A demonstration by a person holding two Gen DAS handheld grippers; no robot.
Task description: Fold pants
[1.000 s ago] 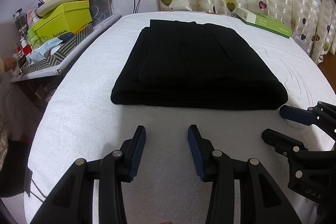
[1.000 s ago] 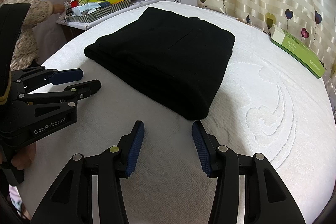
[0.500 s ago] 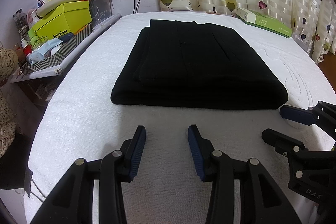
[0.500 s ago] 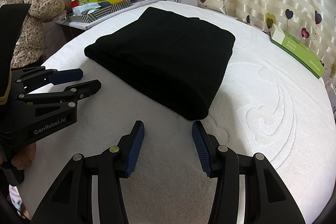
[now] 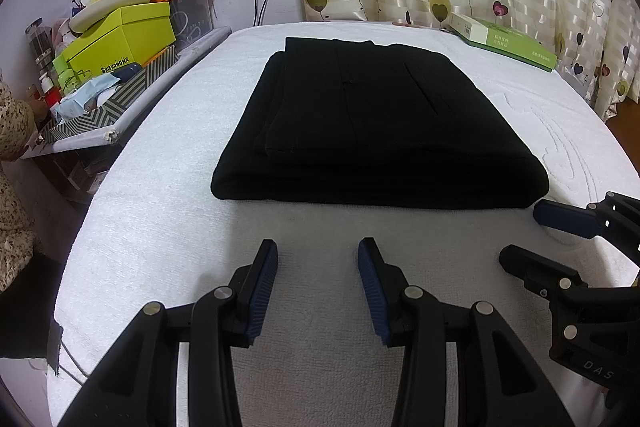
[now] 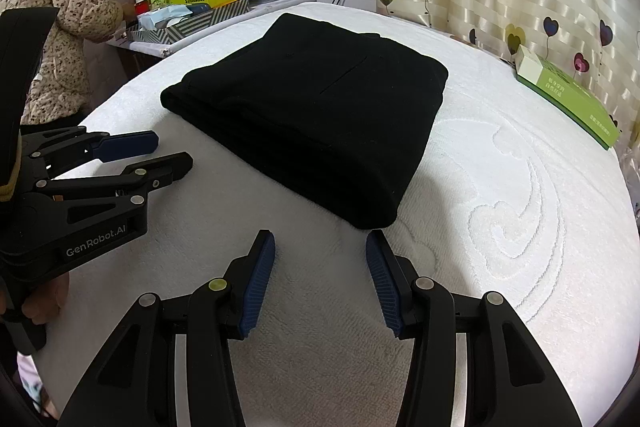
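While pants [image 5: 372, 123] lie folded, both grippers gape, empty; left gripper [image 6: 168, 155] marked "GenRobot.AI"

- The left gripper [image 5: 318, 247] is black plastic with two long arms shaped like a fork.
- The inside of each finger [image 5: 262, 283] has a dark blue pad with tiny ridges.
- Round silver screws [image 5: 223, 293] sit on the arms.
- The right gripper [image 6: 320, 239] looks the same: black arms, blue ridged pads, silver screws.
- One screw [image 6: 217, 284] on it is yellow-green.
- White letters [image 6: 96, 241] on the side of the left gripper say "GenRobot.AI".
- White letters [image 5: 598, 369] on the side of the right gripper say "DAS".
- The arms have triangle-shaped dents in them.
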